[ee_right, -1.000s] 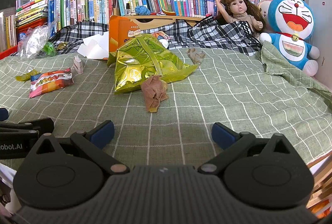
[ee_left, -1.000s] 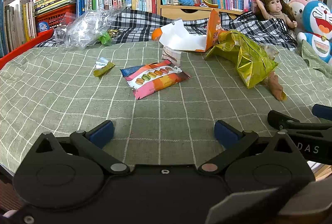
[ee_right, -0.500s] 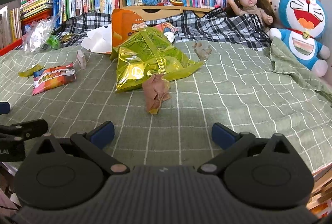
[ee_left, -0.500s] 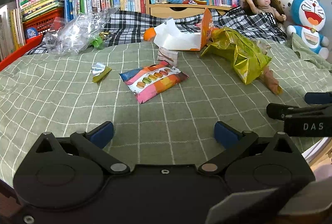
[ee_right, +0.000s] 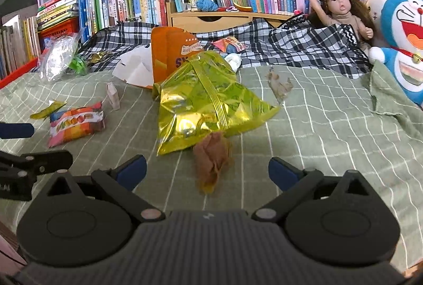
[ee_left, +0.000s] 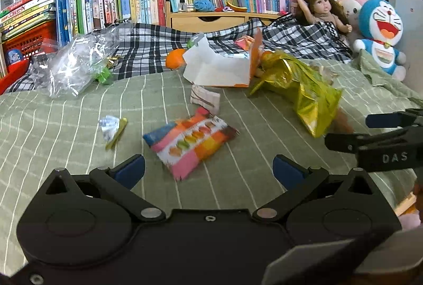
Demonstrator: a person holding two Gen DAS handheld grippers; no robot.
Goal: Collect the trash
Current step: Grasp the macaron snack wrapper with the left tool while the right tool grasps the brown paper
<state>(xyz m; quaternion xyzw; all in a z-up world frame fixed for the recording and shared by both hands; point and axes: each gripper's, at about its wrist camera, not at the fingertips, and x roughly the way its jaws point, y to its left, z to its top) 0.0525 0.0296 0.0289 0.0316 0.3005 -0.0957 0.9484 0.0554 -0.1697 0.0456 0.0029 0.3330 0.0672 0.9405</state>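
The snack pack (ee_left: 190,145) now lies just ahead of my left gripper (ee_left: 208,166), the brown wrapper (ee_right: 211,160) between the fingers of my right gripper (ee_right: 207,168); both have advanced over the bedspread (ee_left: 53,131), jaws spread, nothing collected yet

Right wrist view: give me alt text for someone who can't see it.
The open right gripper hovers low over a green checked bedspread, with a crumpled brown wrapper lying between its blue fingertips. A shiny yellow-green snack bag lies just beyond, a colourful candy packet to the left; books and toys line the back.
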